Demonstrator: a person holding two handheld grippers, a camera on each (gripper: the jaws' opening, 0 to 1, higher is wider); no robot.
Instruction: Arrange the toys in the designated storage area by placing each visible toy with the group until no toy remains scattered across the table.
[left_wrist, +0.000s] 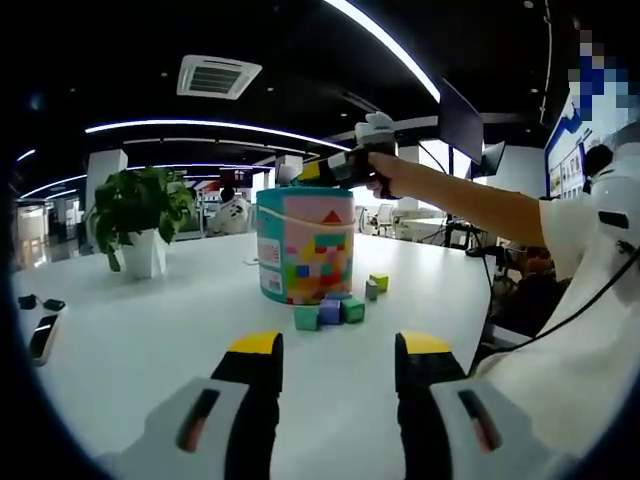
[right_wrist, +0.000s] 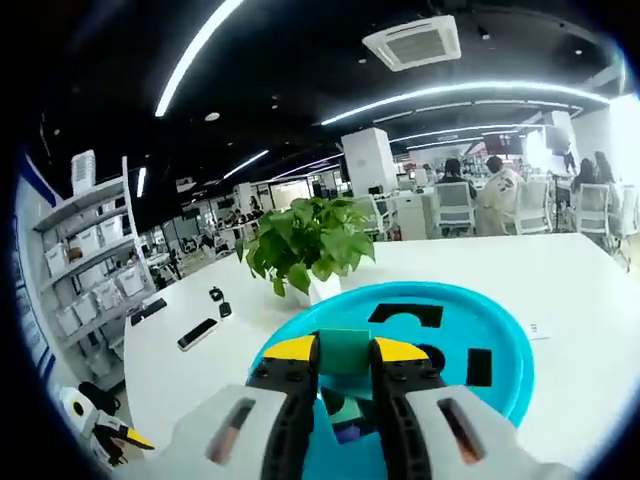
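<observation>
the right gripper (right_wrist: 345, 350) pinches a green block (right_wrist: 346, 350) between its yellow-tipped jaws, directly over the blue lid (right_wrist: 490, 330) of the tub (left_wrist: 305, 245). the lid has shaped cut-outs; ahead of the jaws is a dark slot (right_wrist: 405, 315), and to their right a square hole (right_wrist: 479, 366). under the jaws, through another opening, a few blocks seem to lie inside.

the left gripper (left_wrist: 335, 365) hangs low over the table (left_wrist: 130, 340) with jaws spread and nothing between them. ahead of them, at the foot of the tub, lie the loose blocks (left_wrist: 330, 311): a green, a purple and another green close together, and a grey and a yellow one (left_wrist: 379, 282) a little farther on.

risks, as i judge them: the block is held above the lid rather than seated in a hole, so if the jaws part while it is off-centre or turned against the cut-out, it may land on the lid and slide off onto the table. pressing down on a wrong-shaped hole could tip the tub.

the left gripper view gives the tub's side, the scattered blocks, and the person's hand (left_wrist: 385, 170) carrying the right gripper above the tub. the right gripper view gives the lid's holes and the pinch itself. a plant (right_wrist: 305, 245) stands beyond the tub.
</observation>
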